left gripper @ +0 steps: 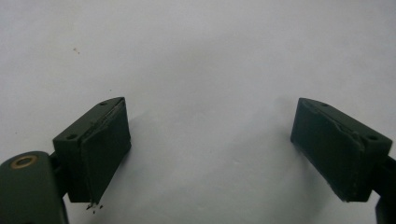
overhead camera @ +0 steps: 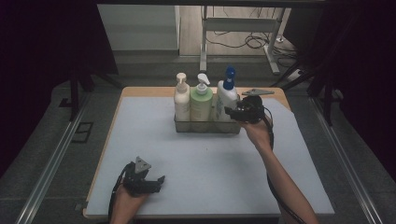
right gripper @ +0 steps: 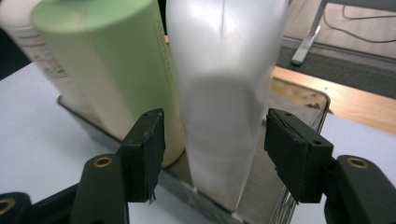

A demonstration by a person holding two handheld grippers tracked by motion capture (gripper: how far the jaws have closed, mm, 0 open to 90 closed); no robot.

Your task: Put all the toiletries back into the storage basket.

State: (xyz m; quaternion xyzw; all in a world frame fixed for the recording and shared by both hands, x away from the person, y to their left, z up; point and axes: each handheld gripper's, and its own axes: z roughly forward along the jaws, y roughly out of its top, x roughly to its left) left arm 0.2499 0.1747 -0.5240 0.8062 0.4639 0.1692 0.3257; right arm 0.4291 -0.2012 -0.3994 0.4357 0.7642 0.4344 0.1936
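Right gripper [overhead camera: 233,112] is up at the right end of the shallow grey metal tray [overhead camera: 205,127], which sits at the far middle of the bench [overhead camera: 154,154]. The tray holds three upright pump bottles in a row: cream [overhead camera: 181,100], pale green [overhead camera: 201,102], and the white bottle with the blue pump top [overhead camera: 226,99] at the right end.

In the right gripper view the white bottle [right gripper: 224,107] stands directly ahead, between the two jaws, long axis vertical and across their closing line. A gap shows on both sides; the jaws are released, not yet pressing. The green bottle [right gripper: 112,70] sits just beside one jaw.

Judgement: a small closing would grasp the white bottle.

Left gripper [overhead camera: 148,183] rests near the front-left of the bench, well apart from the tray, jaws wide and empty.
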